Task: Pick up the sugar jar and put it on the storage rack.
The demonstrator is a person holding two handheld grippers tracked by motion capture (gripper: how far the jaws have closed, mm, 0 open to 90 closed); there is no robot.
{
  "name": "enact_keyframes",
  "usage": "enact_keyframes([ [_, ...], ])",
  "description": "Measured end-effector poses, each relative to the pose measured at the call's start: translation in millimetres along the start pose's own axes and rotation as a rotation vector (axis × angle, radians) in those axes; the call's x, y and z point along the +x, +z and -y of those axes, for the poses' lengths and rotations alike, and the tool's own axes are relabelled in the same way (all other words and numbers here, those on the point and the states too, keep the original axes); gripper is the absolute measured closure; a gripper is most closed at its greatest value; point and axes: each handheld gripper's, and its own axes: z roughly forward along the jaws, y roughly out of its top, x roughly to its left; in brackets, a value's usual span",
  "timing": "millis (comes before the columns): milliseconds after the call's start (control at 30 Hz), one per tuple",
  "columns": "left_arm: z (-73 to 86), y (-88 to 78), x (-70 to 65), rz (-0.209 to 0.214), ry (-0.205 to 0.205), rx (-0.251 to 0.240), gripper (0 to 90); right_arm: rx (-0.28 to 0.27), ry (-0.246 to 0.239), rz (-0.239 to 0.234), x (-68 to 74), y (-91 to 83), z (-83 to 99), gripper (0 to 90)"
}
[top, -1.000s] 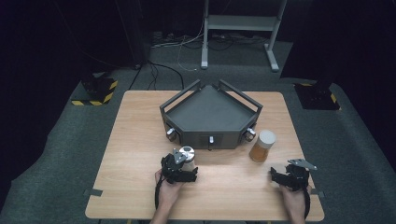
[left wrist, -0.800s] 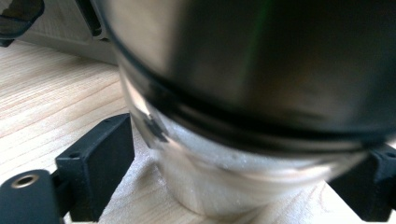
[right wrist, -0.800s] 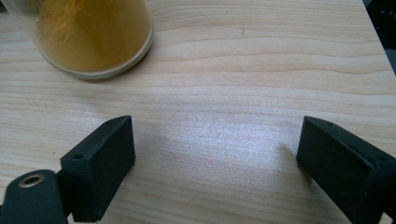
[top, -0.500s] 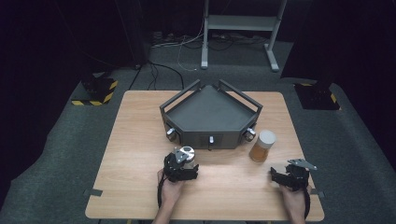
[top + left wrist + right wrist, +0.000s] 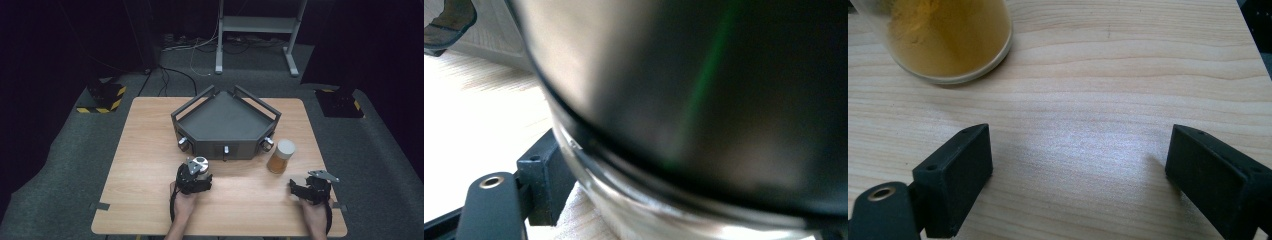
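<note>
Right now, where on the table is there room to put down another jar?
Bare wood lies left of the left gripper, along the table edge, and between the two grippers. It is crowded in front of the black tray, near the orange jar and right gripper.

A small dark glass jar with a silver lid (image 5: 199,165) sits between the left gripper's (image 5: 196,176) fingers (image 5: 541,182) on the light wooden counter (image 5: 145,165); the amber-filled, white-lidded jar (image 5: 280,156) stands ahead-left of the right gripper's (image 5: 302,189) fingers (image 5: 960,175).

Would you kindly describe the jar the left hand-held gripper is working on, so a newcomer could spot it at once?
Start from the wooden table and find the dark angular tray at its middle. Just in front of the tray's front wall, between the left hand-held gripper jaws, stands a small jar. It has dark contents and a silvery cap, unlike the orange-filled, white-capped jar to the right.
</note>
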Motion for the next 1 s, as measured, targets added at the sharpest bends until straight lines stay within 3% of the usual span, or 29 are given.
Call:
enact_keyframes([
  [167, 1.1, 0.1, -0.2, 0.001, -0.001, -0.004, 26.6, 0.000, 0.000, 0.000, 0.1, 0.0, 0.0, 11.1],
  [200, -40.4, -12.0, 17.2, 0.012, 0.313, 0.238, 27.0, 0.000, 0.000, 0.000, 0.1, 0.0, 0.0, 11.1],
  [233, -43.9, -12.4, 17.9, 0.016, 0.332, 0.257, 27.5, 0.000, 0.000, 0.000, 0.0, 0.0, 0.0, 11.1],
  [300, -43.5, -12.4, 17.8, 0.019, 0.331, 0.256, 29.9, 0.000, 0.000, 0.000, 0.0, 0.0, 0.0, 11.1],
  [333, -15.7, -6.2, 7.5, 0.003, 0.139, 0.104, 29.9, 0.000, 0.000, 0.000, 0.0, 0.0, 0.0, 11.1],
  [533, -13.1, -6.3, 5.3, -0.004, 0.149, 0.093, 31.0, 0.000, 0.001, 0.000, 0.1, 0.0, 0.0, 11.2],
  [567, -6.5, -4.0, 1.4, -0.011, 0.102, 0.054, 31.1, 0.000, 0.001, 0.000, 0.0, 0.0, 0.0, 11.2],
  [600, 4.1, -0.3, -2.6, 0.001, 0.018, -0.013, 31.2, 0.000, 0.001, 0.000, 0.0, 0.0, 0.0, 11.2],
  [733, 3.7, -0.5, -2.5, 0.001, 0.023, -0.011, 31.3, 0.000, 0.001, 0.000, 0.0, 0.0, 0.0, 11.2],
  [767, -28.3, -11.0, 10.9, -0.005, 0.284, 0.179, 31.4, 0.000, 0.001, 0.000, 0.0, 0.0, 0.0, 11.2],
  [867, -28.0, -11.0, 10.6, -0.007, 0.284, 0.177, 31.4, 0.000, 0.001, 0.000, 0.0, 0.0, -0.1, 11.3],
  [900, -14.7, -7.5, 7.4, -0.016, 0.215, 0.099, 31.4, 0.000, 0.001, 0.001, 0.1, 0.0, -0.1, 11.2],
  [933, -34.1, -14.1, 12.8, -0.001, 0.303, 0.194, 31.5, 0.000, 0.001, 0.001, 0.1, 0.0, -0.1, 11.3],
  [967, -34.1, -14.1, 12.8, -0.001, 0.303, 0.194, 31.5, 0.000, 0.001, 0.001, 0.1, 0.0, -0.1, 11.3],
  [1000, -15.4, -9.8, 3.5, -0.014, 0.139, 0.077, 31.4, 0.000, 0.001, 0.001, 0.1, 0.1, -0.1, 11.3],
])
